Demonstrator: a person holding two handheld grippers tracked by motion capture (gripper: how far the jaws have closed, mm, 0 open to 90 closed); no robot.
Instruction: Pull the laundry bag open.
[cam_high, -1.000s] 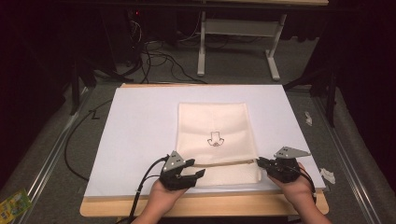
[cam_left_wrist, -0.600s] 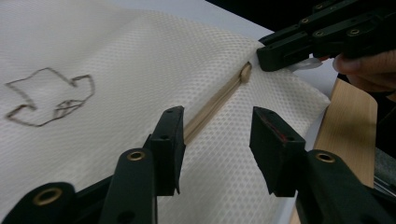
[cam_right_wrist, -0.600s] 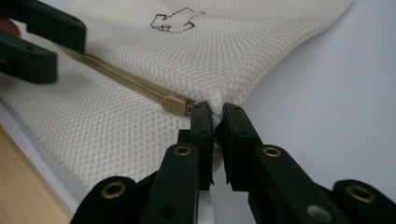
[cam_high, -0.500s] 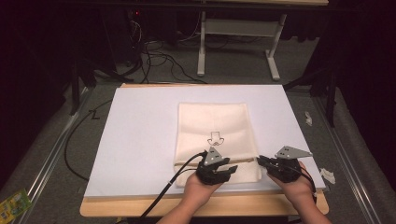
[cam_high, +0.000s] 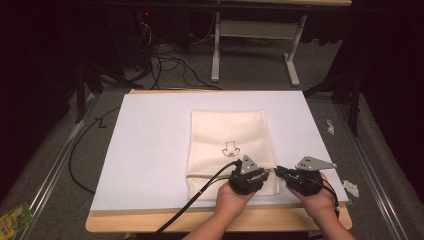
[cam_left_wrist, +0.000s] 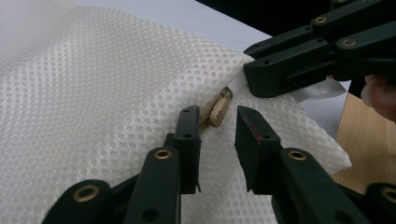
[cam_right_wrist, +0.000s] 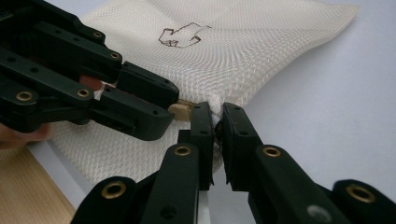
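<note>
Nearest, at six o'clock of the high view, two forearms coming in over the bare wooden table edge (cam_high: 150, 224), one gripper in each hand. Left gripper (cam_high: 261, 176) lying over the near right part of the cream mesh bag (cam_high: 227, 131), jaws a little apart and just now closing, with a small tan zipper pull (cam_left_wrist: 219, 106) standing between the tips but not pressed by either pad. Black cable (cam_high: 192, 202) trailing from it toward seven o'clock. Right gripper (cam_high: 278, 172) just beside it at three o'clock, tips almost meeting the left ones, jaws pressed together on a pinch of the bag's edge cloth (cam_right_wrist: 218, 103) at the near right corner. In the right gripper view, the same tan pull (cam_right_wrist: 181, 109) peeking out at ten o'clock of the pinch, under the other gripper's jaw. Bag flat on the white sheet (cam_high: 150, 150), long side running toward twelve o'clock, a small dark line drawing (cam_high: 230, 148) about mid-cloth, and a seam line crossing it near the front. Farther out, beyond the sheet's far edge at twelve o'clock, a white desk frame (cam_high: 255, 47) on the floor, loose cables (cam_high: 170, 62) at eleven o'clock. Small white scraps (cam_high: 331, 126) off the table at two o'clock.
</note>
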